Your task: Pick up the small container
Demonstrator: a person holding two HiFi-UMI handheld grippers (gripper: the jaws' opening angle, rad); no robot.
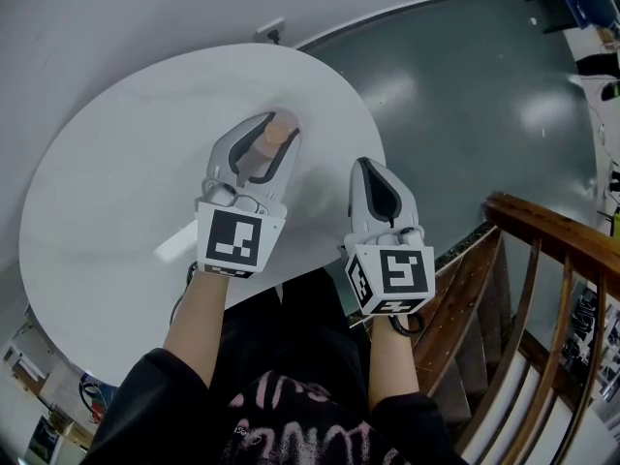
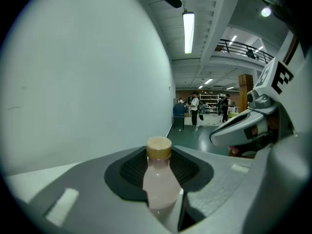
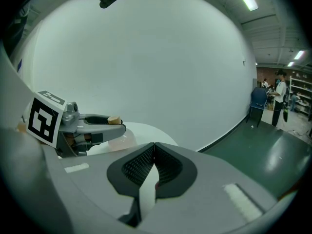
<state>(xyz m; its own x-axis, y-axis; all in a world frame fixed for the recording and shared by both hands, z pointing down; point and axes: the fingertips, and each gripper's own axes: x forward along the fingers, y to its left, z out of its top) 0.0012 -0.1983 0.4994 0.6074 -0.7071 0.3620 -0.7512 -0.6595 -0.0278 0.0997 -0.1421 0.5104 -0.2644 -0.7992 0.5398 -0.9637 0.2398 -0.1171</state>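
The right tongs meet; left tongs seemingly grip a small container.

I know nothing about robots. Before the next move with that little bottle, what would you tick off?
1. Small container sits between the jaws of the left gripper: ok, they are closed on its body.
2. Container upright, cap on: ok.
3. Right gripper out of the way: ok, it is shut, empty and off to the side.
4. Container lifted off the table: cannot tell.
5. Grip firm enough to carry it: cannot tell.
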